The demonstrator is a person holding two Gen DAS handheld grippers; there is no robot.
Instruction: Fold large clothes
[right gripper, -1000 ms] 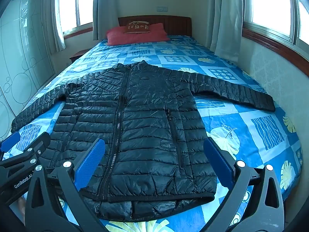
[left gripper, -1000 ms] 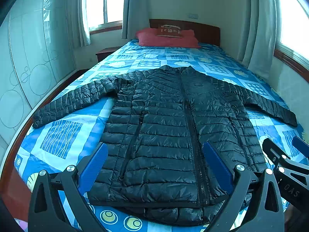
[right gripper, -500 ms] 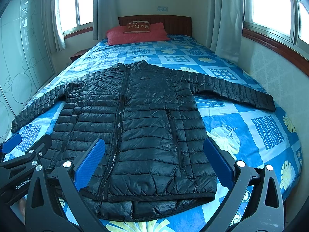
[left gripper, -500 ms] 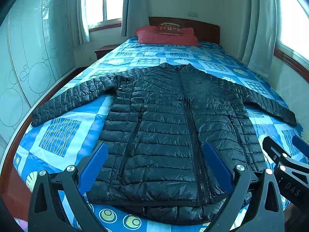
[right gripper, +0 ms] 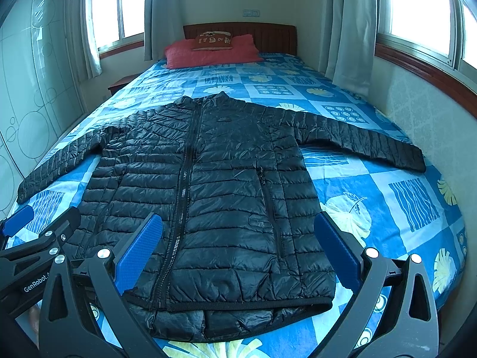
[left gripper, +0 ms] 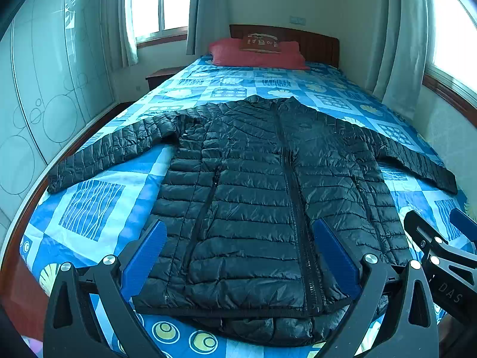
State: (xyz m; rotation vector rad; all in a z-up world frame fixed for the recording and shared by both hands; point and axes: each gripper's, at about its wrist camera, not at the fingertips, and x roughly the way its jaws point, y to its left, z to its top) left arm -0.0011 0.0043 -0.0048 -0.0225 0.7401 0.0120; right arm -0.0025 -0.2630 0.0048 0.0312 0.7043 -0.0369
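A bed (left gripper: 98, 208) fills the room, covered by a blue patchwork bedspread (right gripper: 372, 185) printed with leaves and wavy lines. At its head, against the dark wooden headboard (left gripper: 313, 41), lies a red pillow (right gripper: 208, 50) with a small brown cushion (left gripper: 262, 42) on top.

Spread flat across the foot half of the bed is the black quilted puffer jacket (left gripper: 268, 197) — front up, zipped closed, collar toward the pillow, hem at the near edge of the bed. Both sleeves lie stretched out sideways, one reaching toward the wardrobe side, the other toward the window wall. The hem looks slightly rumpled, with a lower layer showing beneath it.

The left tongs (left gripper: 238, 253) hover over the hem with their blue pads spread wide apart, holding nothing. The right tongs (right gripper: 238, 250) hang just beside them over the same hem — also spread wide and empty. Each shows at the edge of the other's view.

Grey curtains (right gripper: 348, 24) hang at the windows, and a small nightstand (left gripper: 161, 76) stands by the bed head.
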